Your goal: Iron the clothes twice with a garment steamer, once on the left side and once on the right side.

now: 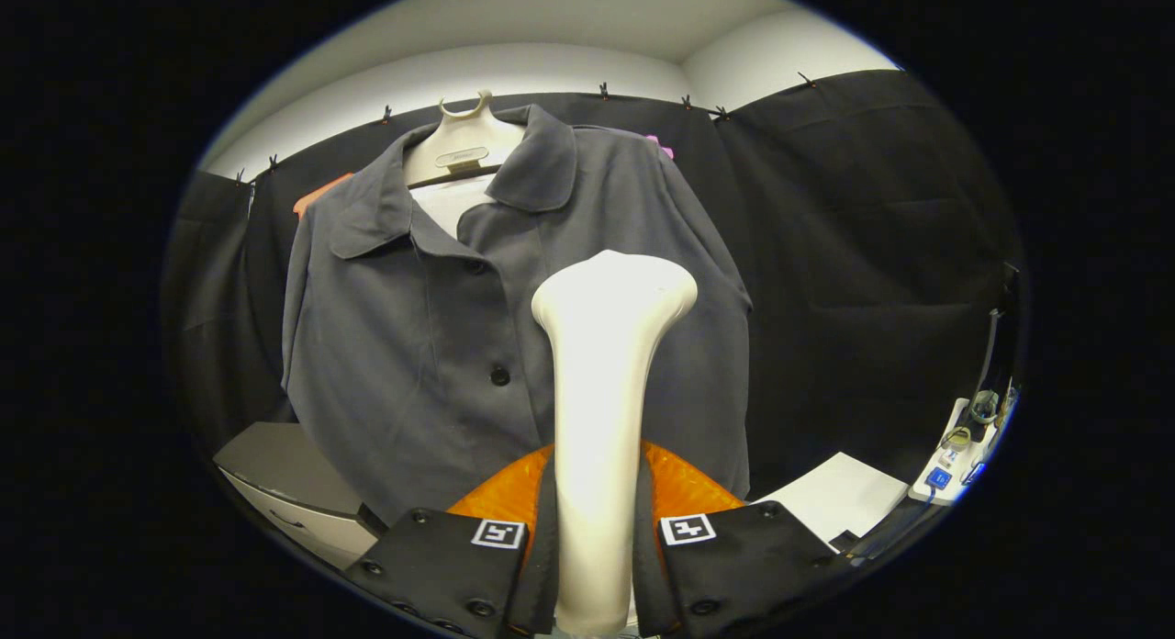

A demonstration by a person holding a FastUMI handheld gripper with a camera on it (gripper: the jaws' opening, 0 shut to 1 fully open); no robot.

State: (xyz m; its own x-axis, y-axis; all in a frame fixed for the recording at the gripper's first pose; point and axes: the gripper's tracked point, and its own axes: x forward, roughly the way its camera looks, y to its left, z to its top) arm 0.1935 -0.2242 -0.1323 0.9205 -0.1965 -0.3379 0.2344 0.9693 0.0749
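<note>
A dark grey button-up shirt (422, 327) hangs on a cream hanger (464, 143) in front of the booth's black cloth wall. My gripper (595, 520) is shut on the white garment steamer (606, 382), both fingers pressing on its handle. The steamer stands upright between the fingers. Its wide head (615, 285) points at the shirt's right half, to the right of the button row, about chest height. Whether the head touches the fabric I cannot tell.
A grey cabinet (285, 478) with a drawer stands below the shirt's left side. A white surface (840, 501) lies at lower right, with a white power strip (955, 455) and small items beyond it.
</note>
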